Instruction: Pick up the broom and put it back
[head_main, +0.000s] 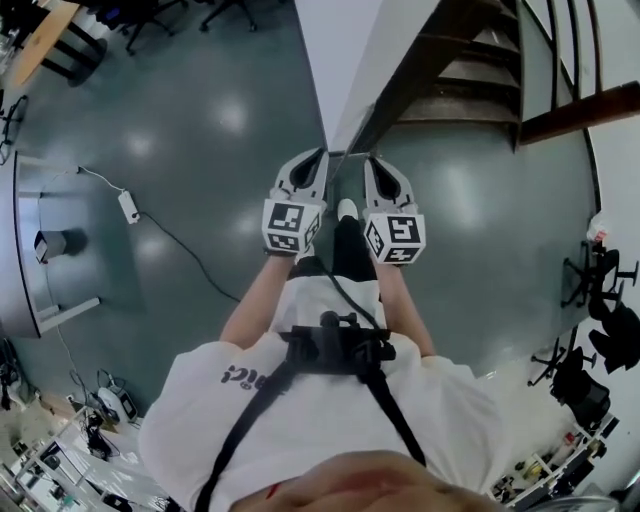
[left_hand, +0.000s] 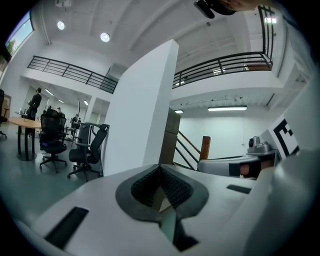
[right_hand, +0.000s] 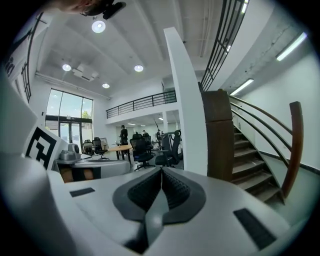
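A black chest harness (head_main: 335, 345) over a white shirt (head_main: 300, 420) sits closest. Beyond it the left gripper (head_main: 320, 158) and right gripper (head_main: 371, 162) are held side by side, each with its jaws pressed together on nothing. Straight ahead a white wall end (head_main: 330, 70) blocks the way, with a wooden staircase (head_main: 455, 70) right of the right gripper and office chairs (left_hand: 87, 150) left of the left one. The broom cannot be made out in any view.

Broom not discernible (in all three views)

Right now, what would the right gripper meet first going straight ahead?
Probably the end of the white wall, left of the wooden stair post; depth is unclear, so it might just miss.
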